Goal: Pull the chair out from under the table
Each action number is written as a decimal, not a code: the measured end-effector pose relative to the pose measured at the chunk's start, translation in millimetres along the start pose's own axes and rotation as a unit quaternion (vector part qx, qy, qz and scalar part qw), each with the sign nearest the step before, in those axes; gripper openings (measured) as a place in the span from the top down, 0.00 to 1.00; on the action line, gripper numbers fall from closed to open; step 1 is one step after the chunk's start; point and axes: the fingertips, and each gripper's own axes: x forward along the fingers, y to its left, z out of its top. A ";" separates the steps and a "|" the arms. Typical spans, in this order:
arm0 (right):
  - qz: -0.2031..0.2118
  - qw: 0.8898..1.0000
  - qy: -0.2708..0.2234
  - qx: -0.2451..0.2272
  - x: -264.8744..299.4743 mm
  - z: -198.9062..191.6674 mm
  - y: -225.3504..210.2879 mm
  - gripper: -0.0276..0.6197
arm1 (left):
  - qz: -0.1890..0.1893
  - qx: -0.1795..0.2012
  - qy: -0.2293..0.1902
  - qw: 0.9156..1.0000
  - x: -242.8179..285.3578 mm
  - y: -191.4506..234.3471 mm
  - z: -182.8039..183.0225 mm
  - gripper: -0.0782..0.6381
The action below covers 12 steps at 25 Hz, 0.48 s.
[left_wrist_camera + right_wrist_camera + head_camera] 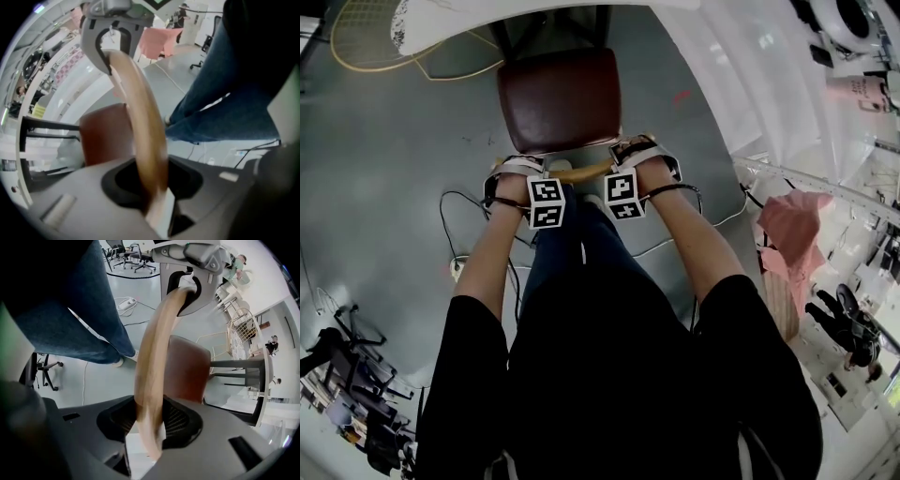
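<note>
The chair has a dark red seat (560, 98) and a curved wooden back rail (581, 172). It stands on the grey floor just in front of the white table (478, 23), with only its far edge by the table. My left gripper (521, 172) and right gripper (643, 156) each clamp the rail from above, left and right of its middle. In the left gripper view the rail (140, 117) runs out from between the jaws of my left gripper (154, 199). The right gripper view shows the rail (157, 348) pinched in my right gripper (147, 434).
My legs in blue jeans (572, 244) stand right behind the chair. Cables (455, 211) trail over the floor at the left. A pink cloth (797, 225) hangs at the right beside a white counter (787, 103). An office chair base (342, 352) sits at the lower left.
</note>
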 end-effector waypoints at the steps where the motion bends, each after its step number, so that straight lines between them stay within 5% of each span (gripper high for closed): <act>1: 0.000 1.000 -0.002 -0.002 -1.4 3.8 8.2 0.73 | 0.000 -0.004 0.001 1.000 0.4 -8.6 2.9 0.71; 12: 0.001 0.999 -0.030 -0.018 -17.8 28.1 95.0 0.73 | -0.019 -0.022 0.017 0.999 0.7 -92.4 45.7 0.71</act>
